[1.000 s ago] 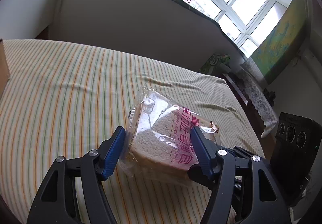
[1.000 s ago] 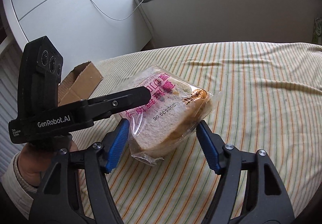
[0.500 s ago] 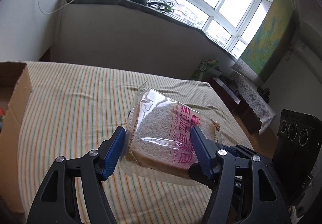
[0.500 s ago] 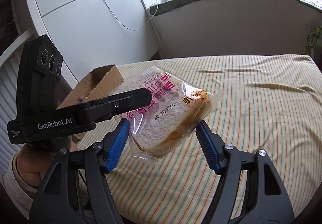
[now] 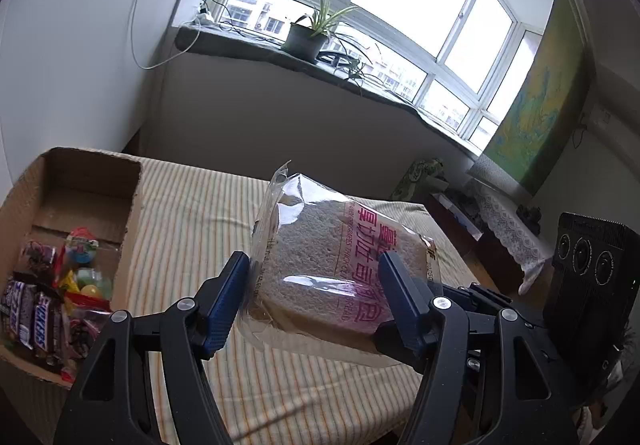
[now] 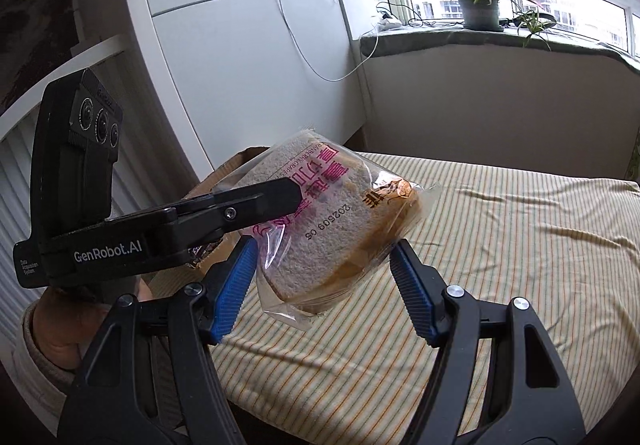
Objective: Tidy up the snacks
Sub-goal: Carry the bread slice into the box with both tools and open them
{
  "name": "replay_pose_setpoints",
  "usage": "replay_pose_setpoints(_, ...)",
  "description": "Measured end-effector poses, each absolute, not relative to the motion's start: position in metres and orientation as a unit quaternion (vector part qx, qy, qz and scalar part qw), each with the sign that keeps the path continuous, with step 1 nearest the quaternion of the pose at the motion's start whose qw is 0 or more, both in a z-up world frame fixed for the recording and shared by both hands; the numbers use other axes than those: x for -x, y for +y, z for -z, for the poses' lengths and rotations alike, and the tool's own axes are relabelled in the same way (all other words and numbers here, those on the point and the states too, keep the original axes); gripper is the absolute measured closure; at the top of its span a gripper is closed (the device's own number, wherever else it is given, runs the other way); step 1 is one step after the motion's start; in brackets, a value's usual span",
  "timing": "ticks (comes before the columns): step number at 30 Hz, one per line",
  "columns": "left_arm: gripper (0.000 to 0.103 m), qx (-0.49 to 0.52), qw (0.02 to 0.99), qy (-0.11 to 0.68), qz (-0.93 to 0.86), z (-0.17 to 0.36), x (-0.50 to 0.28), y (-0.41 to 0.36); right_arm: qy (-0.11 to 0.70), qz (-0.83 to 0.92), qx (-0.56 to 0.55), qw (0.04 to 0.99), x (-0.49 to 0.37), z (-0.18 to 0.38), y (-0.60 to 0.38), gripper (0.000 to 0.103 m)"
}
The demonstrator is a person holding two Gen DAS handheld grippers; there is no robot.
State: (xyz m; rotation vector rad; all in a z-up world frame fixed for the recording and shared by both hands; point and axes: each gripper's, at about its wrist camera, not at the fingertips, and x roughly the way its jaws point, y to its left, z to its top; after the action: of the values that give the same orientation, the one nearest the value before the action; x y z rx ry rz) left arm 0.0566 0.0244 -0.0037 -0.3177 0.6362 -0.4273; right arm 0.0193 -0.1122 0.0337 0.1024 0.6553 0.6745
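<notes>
A clear bag of sliced bread point(image 5: 340, 265) with pink print hangs in the air above the striped table. My left gripper point(image 5: 320, 301) is shut on it, one blue pad on each side. It also shows in the right wrist view point(image 6: 332, 229), where my right gripper point(image 6: 324, 285) grips the bag's near end between its pads. The left gripper's body point(image 6: 160, 237) reaches in from the left in that view. An open cardboard box point(image 5: 80, 205) stands at the left, holding Snickers bars point(image 5: 32, 317) and other wrapped sweets.
The striped tablecloth point(image 6: 500, 245) covers the table below and to the right. A white cabinet point(image 6: 220, 65) stands behind the box. A window sill with a potted plant point(image 5: 308, 37) runs along the back wall. The right gripper's body point(image 5: 588, 285) is at the right.
Both grippers have lifted the bread bag off the table and carried it left, toward the cardboard box, which has come into view with its snacks.
</notes>
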Motion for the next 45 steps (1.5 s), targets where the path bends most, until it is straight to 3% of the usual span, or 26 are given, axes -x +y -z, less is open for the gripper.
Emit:
replay_pose_setpoints(20, 0.038, 0.218, 0.929, 0.285, 0.087, 0.014, -0.014, 0.159, 0.327, -0.432, 0.017, 0.841, -0.019, -0.033, 0.032, 0.032)
replay_pose_setpoints(33, 0.037, 0.204, 0.943, 0.258, 0.056, -0.005, -0.025, 0.194, 0.299, -0.467, 0.026, 0.832, -0.039, -0.052, 0.078, 0.032)
replay_pose_setpoints(36, 0.027, 0.179, 0.946, 0.269, 0.009, 0.001, -0.033, 0.197, 0.304, -0.468, 0.028, 0.83, -0.05, -0.044, 0.088, 0.031)
replay_pose_setpoints(39, 0.025, 0.151, 0.95, 0.27, -0.049, 0.005, -0.034, 0.202, 0.328, -0.442, 0.051, 0.833, -0.064, -0.023, 0.099, 0.018)
replay_pose_setpoints(45, 0.024, 0.106, 0.96, 0.25, -0.072, -0.007, -0.03, 0.193, 0.323, -0.404, 0.024, 0.855, -0.068, -0.004, 0.076, 0.008)
